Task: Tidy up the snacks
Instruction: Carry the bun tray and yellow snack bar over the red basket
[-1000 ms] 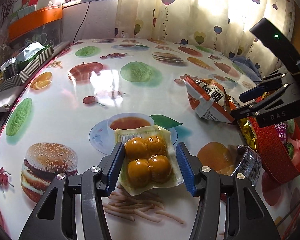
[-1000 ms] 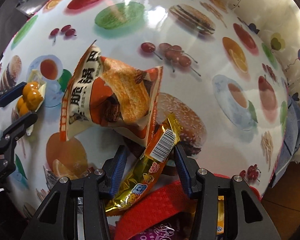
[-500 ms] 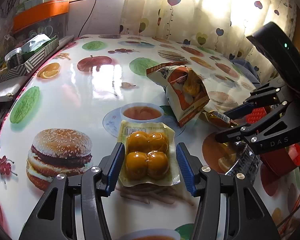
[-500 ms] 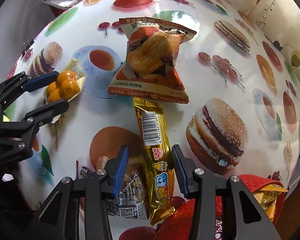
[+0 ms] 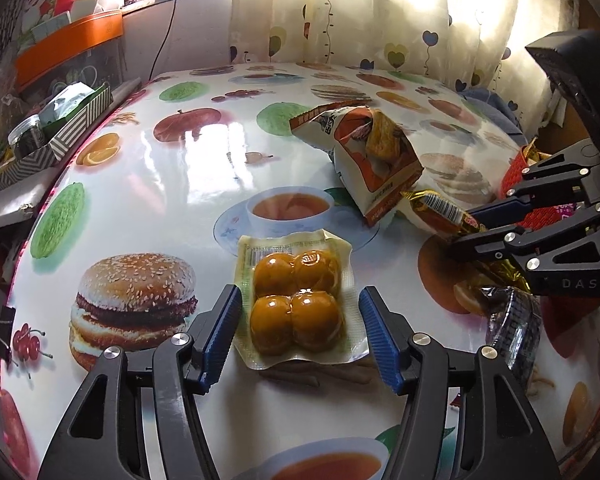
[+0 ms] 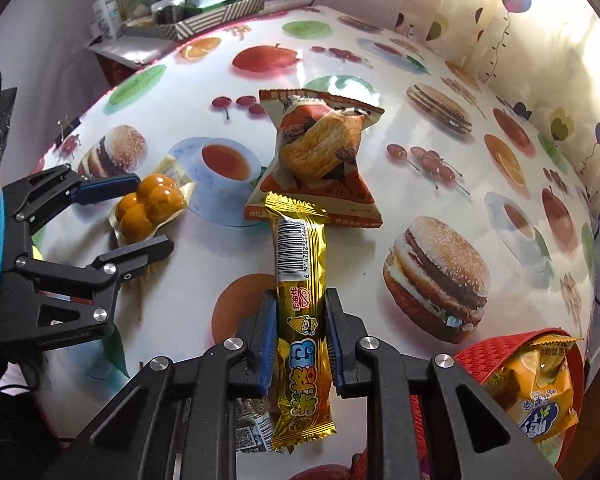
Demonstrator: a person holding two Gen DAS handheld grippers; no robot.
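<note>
The worktop [image 5: 204,184] spreads wide under a glossy cloth printed with burgers, apples and teacups, and everything sits on that. Ahead of the right hand-held gripper [image 6: 300,332], just past the far end of what it carries, lies the orange-and-white snack bag [image 6: 320,160], puffed up and flat on the cloth. Off to that gripper's right and close by it, the red woven basket [image 6: 500,354] shows its rim, with a yellow packet [image 6: 540,392] lying inside (only part of the basket is in view). Between the right gripper's blue pads stands the gold snack bar [image 6: 302,312], pinched about halfway along its length; the jaws have just been closing and now press on the wrapper from both sides, its barcode end reaching forward until it touches or overlaps the near edge of the snack bag. The left hand-held gripper [image 5: 298,332] stands with its jaws wide, having just been opening, and the clear pack of four yellow balls [image 5: 296,300] lies flat on the worktop between the pads, with a gap at each side, so nothing is gripped there.
</note>
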